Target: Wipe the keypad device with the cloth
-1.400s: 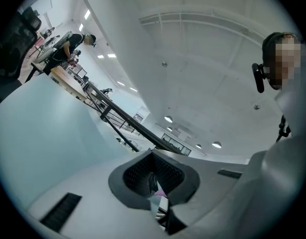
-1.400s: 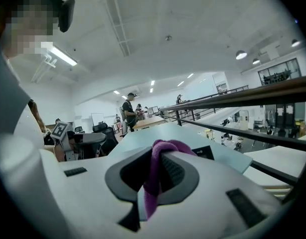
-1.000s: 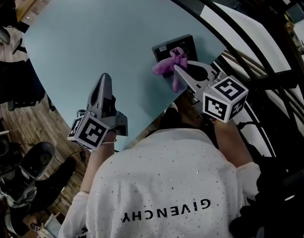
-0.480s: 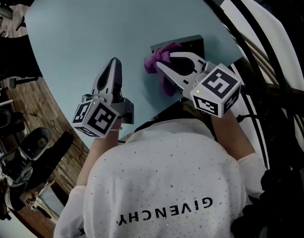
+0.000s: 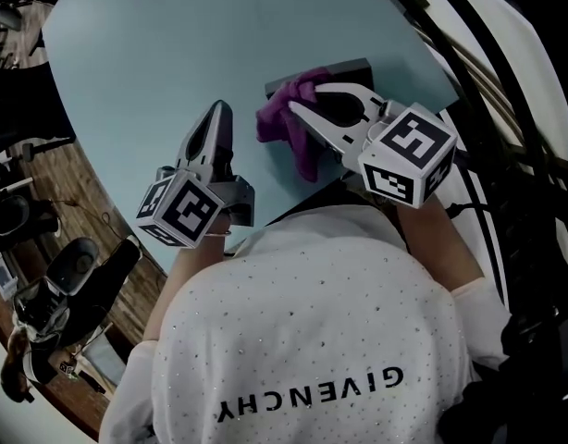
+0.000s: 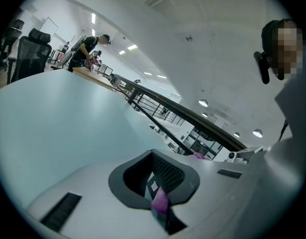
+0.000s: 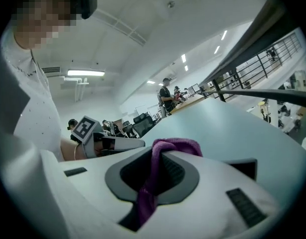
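Purple cloth, soft and nappy, is bunched into a rope and clamped in the right hand-held gripper. A fold loops over the jaw tips and a tail hangs down towards the person. It lies against the left end of the keypad, a flat dark slab with square corners at the near edge of the pale blue bench.

The left hand-held gripper has its jaws together. A small purple patch shows in the slot between them, and I cannot tell what it is. It rests apart from the keypad, to its left, so nothing braces the slab.

The main risk, as I judge it, is that the bench looks smooth, so a sideways stroke could slide the loose keypad along or off the near edge. The pinch on the cloth is narrow, so friction may tug it free. With so little fabric past the tips, the hard pale plastic jaws could scrape the keypad.
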`<state>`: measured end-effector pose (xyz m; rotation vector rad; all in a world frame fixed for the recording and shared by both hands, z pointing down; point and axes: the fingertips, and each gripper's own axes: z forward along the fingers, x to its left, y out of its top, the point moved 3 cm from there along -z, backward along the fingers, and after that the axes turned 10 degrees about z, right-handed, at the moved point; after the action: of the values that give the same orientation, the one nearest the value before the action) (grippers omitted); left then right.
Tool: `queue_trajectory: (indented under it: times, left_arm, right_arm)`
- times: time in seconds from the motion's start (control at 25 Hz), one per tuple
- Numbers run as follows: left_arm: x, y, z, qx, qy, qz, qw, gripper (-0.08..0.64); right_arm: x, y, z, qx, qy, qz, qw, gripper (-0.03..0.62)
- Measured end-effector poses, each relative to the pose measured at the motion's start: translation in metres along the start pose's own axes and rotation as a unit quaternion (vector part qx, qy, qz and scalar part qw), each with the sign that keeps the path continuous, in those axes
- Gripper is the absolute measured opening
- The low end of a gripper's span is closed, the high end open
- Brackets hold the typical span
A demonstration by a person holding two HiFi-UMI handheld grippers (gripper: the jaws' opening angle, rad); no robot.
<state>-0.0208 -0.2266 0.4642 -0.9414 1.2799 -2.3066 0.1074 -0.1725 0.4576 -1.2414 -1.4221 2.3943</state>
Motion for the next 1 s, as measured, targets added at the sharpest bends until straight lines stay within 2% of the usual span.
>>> queue_trajectory:
  times: [0.24, 0.44, 1.0]
  left_arm:
    - [-0.001, -0.002, 0.006, 0.003, -0.002, -0.007, 1.0000, 0.003]
    - [-0.004, -0.010, 0.019, 0.007, -0.007, -0.008, 0.9999, 0.003]
    - [-0.018, 0.006, 0.047, 0.020, -0.023, -0.016, 0.9994, 0.003]
  right_arm:
    - [-0.010, 0.000, -0.018, -0.011, -0.005, 0.031, 0.999, 0.025]
    - [-0.022, -0.002, -0.031, -0.020, -0.017, 0.035, 0.999, 0.025]
    - [-0.048, 0.019, -0.064, -0.036, -0.053, 0.043, 0.997, 0.025]
